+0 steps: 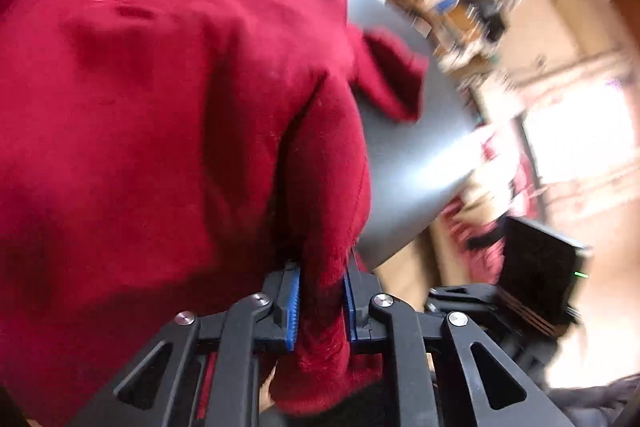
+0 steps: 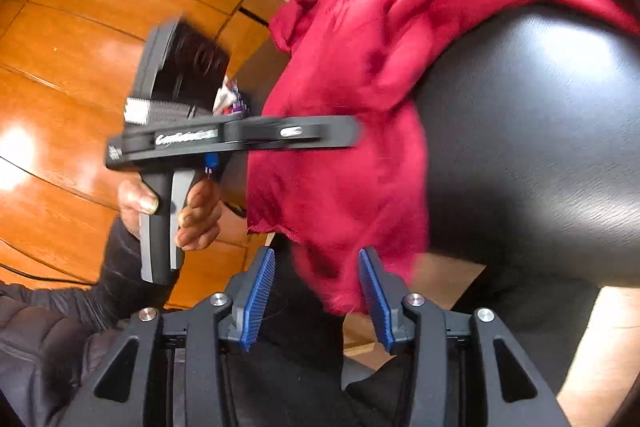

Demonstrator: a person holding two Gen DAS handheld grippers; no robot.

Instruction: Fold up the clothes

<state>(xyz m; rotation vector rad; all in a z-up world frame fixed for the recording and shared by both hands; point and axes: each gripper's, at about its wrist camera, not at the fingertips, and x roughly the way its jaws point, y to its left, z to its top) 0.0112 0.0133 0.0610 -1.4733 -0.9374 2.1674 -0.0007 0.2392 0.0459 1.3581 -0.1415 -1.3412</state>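
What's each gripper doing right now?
Left gripper: shut on the red cloth.
Right gripper: open, cloth edge between its jaws, not gripped.

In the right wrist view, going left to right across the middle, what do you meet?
Wooden floor → hand holding the left gripper → red garment → black tabletop.
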